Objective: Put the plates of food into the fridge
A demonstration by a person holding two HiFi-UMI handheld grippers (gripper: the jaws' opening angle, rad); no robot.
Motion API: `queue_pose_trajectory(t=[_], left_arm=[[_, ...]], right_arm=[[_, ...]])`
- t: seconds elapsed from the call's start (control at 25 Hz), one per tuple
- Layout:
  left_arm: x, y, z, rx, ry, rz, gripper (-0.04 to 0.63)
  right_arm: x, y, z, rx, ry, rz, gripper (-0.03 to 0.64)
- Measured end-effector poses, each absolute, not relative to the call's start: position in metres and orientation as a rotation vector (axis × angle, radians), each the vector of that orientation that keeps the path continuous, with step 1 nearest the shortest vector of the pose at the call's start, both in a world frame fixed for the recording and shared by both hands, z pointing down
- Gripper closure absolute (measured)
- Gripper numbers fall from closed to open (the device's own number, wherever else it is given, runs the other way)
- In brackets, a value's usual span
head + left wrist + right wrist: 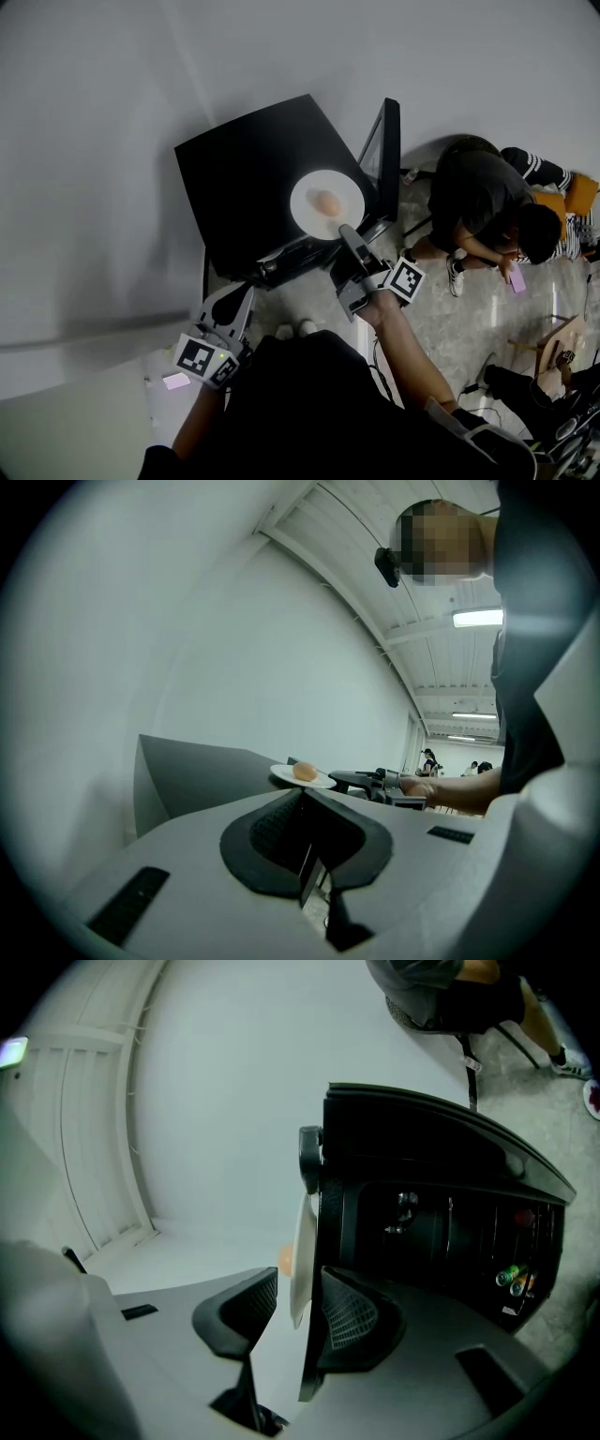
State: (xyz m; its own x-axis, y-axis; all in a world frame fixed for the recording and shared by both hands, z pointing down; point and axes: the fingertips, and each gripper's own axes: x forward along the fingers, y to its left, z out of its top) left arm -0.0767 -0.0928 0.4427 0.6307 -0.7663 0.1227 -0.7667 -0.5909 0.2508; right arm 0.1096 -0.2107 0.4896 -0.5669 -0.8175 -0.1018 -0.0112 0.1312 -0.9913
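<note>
A white plate (305, 192) with one orange-brown bun (326, 202) rests on the front right corner of the black fridge's top (248, 173). The fridge door (389, 141) stands open at the right. My right gripper (349, 234) is at the plate's near edge. In the right gripper view the plate rim (301, 1260) stands edge-on between the spread jaws of the right gripper (298, 1302), with a gap to the left pad, so it is open. My left gripper (230, 305) hangs lower left, off the fridge. Its pads (281, 822) meet with nothing between them.
A person in dark clothes (483, 202) crouches on the floor right of the open door. Bottles (514, 1279) sit in a shelf inside the fridge. A pink slip (175, 380) lies on a pale surface at lower left. A white wall is behind the fridge.
</note>
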Motion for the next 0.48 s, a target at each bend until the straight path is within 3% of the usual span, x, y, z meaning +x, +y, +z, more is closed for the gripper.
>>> queue_pose_trajectory(t=[0.16,0.24,0.48], left_arm=[[-0.0794,-0.0937,0.4438,2.557,-1.253,-0.009,0.571],[-0.0803,-0.0927,0.445,2.554,-1.256,-0.01,0.571],[-0.0807,-0.0876,0.4461,2.562,-1.259,-0.018,0.571]], right_arm=[[0.106,-0.2173,0.4923,-0.812,1.716,-1.544,0.482],[0.1063,-0.218,0.4941,-0.817,1.703,-1.557,0.536],[0.1088,-0.2117,0.4973,-0.813,1.666,-1.59,0.563]])
